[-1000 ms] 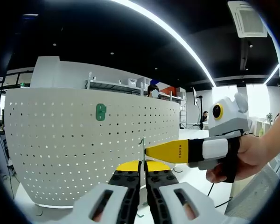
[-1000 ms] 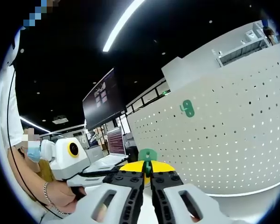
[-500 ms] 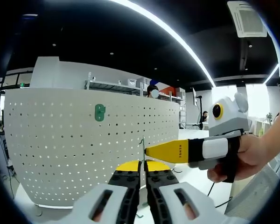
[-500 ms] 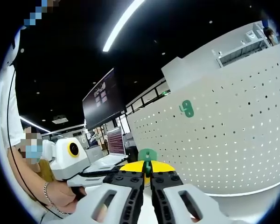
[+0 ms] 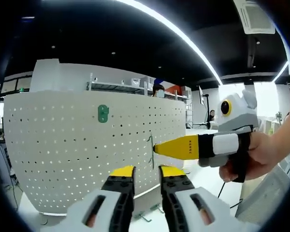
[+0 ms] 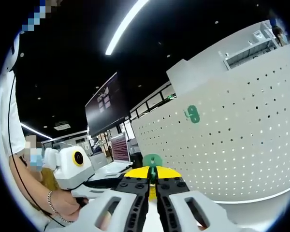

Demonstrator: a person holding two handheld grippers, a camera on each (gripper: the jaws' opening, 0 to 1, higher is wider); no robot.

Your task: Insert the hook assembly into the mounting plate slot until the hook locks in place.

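A curved white pegboard (image 5: 77,150) stands in front of me, with a small green mounting plate (image 5: 103,114) fixed high on it. In the left gripper view my left gripper (image 5: 147,170) is open, its yellow-tipped jaws apart with nothing between them. Just above it, my right gripper (image 5: 155,148) reaches in from the right, shut on a thin green hook (image 5: 149,145). The right gripper view has my right gripper (image 6: 152,174) shut on the green hook (image 6: 152,160), well short of the mounting plate (image 6: 193,114) on the pegboard (image 6: 241,145). The left gripper's white body (image 6: 70,166) is at the lower left.
A person's hand (image 5: 256,157) holds the right gripper at the right. Metal shelving (image 5: 121,88) rises behind the pegboard. A dark wall screen (image 6: 105,108) and desks lie to the left in the right gripper view. The pegboard's foot (image 5: 150,212) rests on a white table.
My left gripper has opened and let go of the hook, which stays in the shut right gripper. The right gripper and hook sit slightly higher in the left gripper view.
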